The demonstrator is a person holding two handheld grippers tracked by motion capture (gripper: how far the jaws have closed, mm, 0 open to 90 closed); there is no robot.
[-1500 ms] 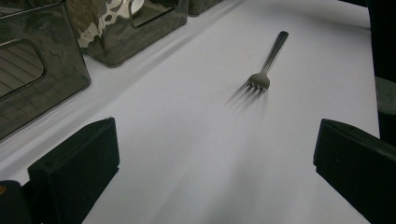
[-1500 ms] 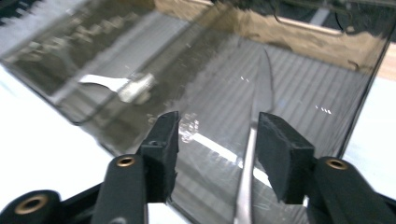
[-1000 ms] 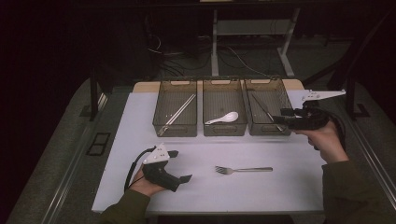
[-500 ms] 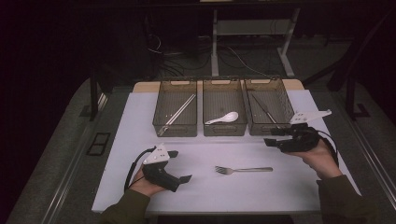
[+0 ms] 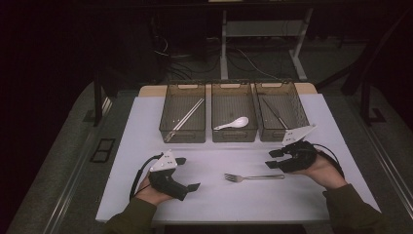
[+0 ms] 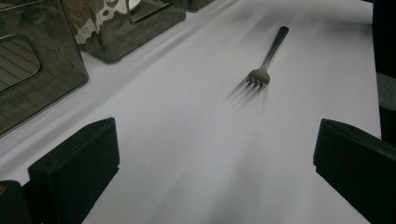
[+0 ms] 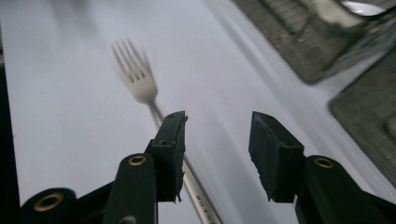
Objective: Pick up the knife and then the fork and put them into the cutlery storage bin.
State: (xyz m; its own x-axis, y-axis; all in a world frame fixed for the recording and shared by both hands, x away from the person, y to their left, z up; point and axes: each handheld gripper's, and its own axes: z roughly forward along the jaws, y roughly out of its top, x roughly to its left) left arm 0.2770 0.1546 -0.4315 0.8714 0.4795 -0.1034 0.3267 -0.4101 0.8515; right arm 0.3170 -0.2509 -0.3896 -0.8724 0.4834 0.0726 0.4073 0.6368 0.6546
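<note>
Since a second ago the right gripper (image 5: 273, 159) has come down from beside the right-hand bin to just above the worktop (image 5: 146, 126), close to the handle end of the fork (image 5: 254, 177); its fingers (image 7: 170, 140) have just been closing. The left gripper (image 5: 187, 173) has stayed where it was, at the near left of the worktop.

The right gripper's fingers are now partly spread with nothing between them; in the right gripper view the fork's handle runs beneath the left one, and whether it touches cannot be told. The left gripper's fingers (image 6: 79, 158) are spread wide and empty, pointing toward the fork's tines.

One fork lies flat on the worktop, between the two grippers. Three bins (image 5: 182, 134) stand in a row behind it: the left holds a pair of chopsticks (image 5: 187, 116), the middle one white spoon (image 5: 234, 123), the right a dark utensil (image 5: 275, 113) too dim to name.
</note>
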